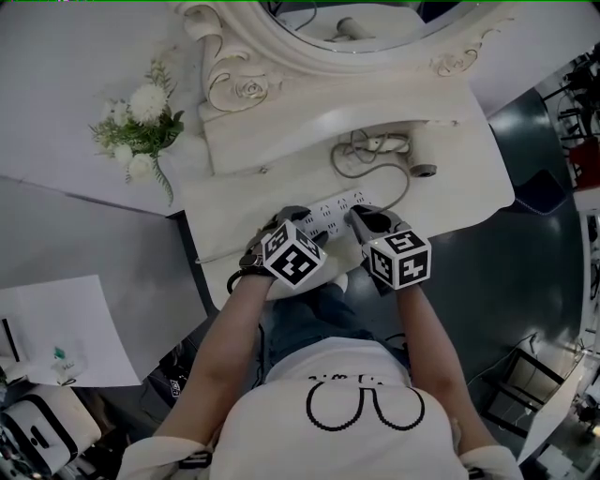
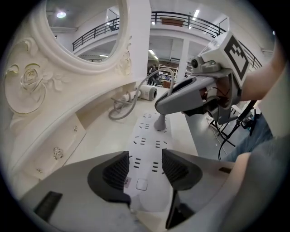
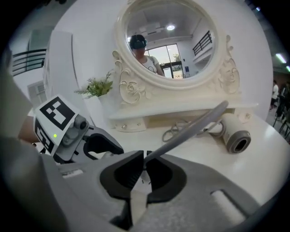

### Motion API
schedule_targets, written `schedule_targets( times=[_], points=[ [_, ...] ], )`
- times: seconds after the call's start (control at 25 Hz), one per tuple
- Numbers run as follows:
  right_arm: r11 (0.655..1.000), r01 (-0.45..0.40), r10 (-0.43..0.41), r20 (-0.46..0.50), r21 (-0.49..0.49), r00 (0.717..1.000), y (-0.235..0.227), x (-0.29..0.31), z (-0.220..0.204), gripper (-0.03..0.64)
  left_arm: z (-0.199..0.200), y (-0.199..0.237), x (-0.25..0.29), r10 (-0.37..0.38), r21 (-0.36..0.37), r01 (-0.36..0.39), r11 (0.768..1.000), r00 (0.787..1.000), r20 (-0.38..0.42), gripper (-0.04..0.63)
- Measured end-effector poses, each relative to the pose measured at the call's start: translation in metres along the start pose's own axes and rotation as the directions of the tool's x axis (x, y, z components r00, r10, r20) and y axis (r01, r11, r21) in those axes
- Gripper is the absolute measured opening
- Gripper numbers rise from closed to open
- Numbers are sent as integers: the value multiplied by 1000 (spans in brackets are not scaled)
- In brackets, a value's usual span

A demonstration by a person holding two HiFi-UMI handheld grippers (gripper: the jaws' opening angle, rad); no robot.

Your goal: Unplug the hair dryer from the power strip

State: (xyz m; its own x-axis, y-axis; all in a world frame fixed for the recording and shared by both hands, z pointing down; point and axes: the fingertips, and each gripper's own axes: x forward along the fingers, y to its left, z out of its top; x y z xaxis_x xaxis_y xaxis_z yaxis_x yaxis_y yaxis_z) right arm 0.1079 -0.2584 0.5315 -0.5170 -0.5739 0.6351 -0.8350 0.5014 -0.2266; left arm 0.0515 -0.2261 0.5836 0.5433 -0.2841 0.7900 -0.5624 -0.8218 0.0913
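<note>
- Head view: I see the white power strip [image 1: 337, 208] lying on the vanity table [image 1: 272, 187], close to the front edge and in front of the oval mirror [image 1: 356, 19].
- My left gripper [image 1: 298, 223] sits over the strip's left end. My right gripper [image 1: 361, 217] is just beside it, over the middle of the strip.
- Behind the strip lies a loose coil of grey cord [image 1: 361, 159], with the hair dryer [image 1: 419, 148] on its side at the coil's right.
- A bunch of white flowers [image 1: 141, 127] stands well to the left, and sheets of paper [image 1: 56, 328] lie on a lower surface, clear of the work.
- Left gripper view: my jaws are spread wide, a pad against each long edge of the strip [image 2: 147, 145], clamping its near end.
- Further along, the grey plug [image 2: 160, 123] stands upright in a socket with the right gripper's [image 2: 159, 108] fingertips on its top. That gripper crosses in front of the table's far end.
- The dryer [image 2: 147, 93] and the coil lie beyond, below the mirror's carved frame.
- Right gripper view: my pads are pressed almost together, pinching the plug where the cord [image 3: 195, 124] leaves it. The cord slants up to the right across the dryer [image 3: 233, 133].
- The left gripper [image 3: 106, 147] is close by on the left.
</note>
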Motion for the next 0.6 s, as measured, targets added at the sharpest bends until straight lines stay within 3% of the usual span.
schedule_targets(
  times=[0.12, 0.2, 0.32, 0.44, 0.6],
  points=[
    [1000, 19, -19, -35, -3, 999, 5, -9, -10, 21, -1, -1, 0, -9, 16, 9, 1000, 1000, -5, 227],
    [997, 23, -26, -40, -68, 999, 15, -10, -8, 21, -1, -3, 1, -25, 36, 26, 999, 1000, -19, 227],
    [993, -32, 35, 23, -112, 999, 37, -4, 15, 21, -1, -2, 1, -29, 49, 30, 998, 999, -32, 227],
    [998, -26, 32, 91, -65, 995, 30, -2, 41, 23, -1, -3, 1, -25, 49, 27, 998, 999, -29, 227],
    [997, -10, -4, 171, 78, 985, -5, -22, 63, 24, -1, -3, 0, -26, 46, 26, 999, 1000, -9, 227]
  ],
)
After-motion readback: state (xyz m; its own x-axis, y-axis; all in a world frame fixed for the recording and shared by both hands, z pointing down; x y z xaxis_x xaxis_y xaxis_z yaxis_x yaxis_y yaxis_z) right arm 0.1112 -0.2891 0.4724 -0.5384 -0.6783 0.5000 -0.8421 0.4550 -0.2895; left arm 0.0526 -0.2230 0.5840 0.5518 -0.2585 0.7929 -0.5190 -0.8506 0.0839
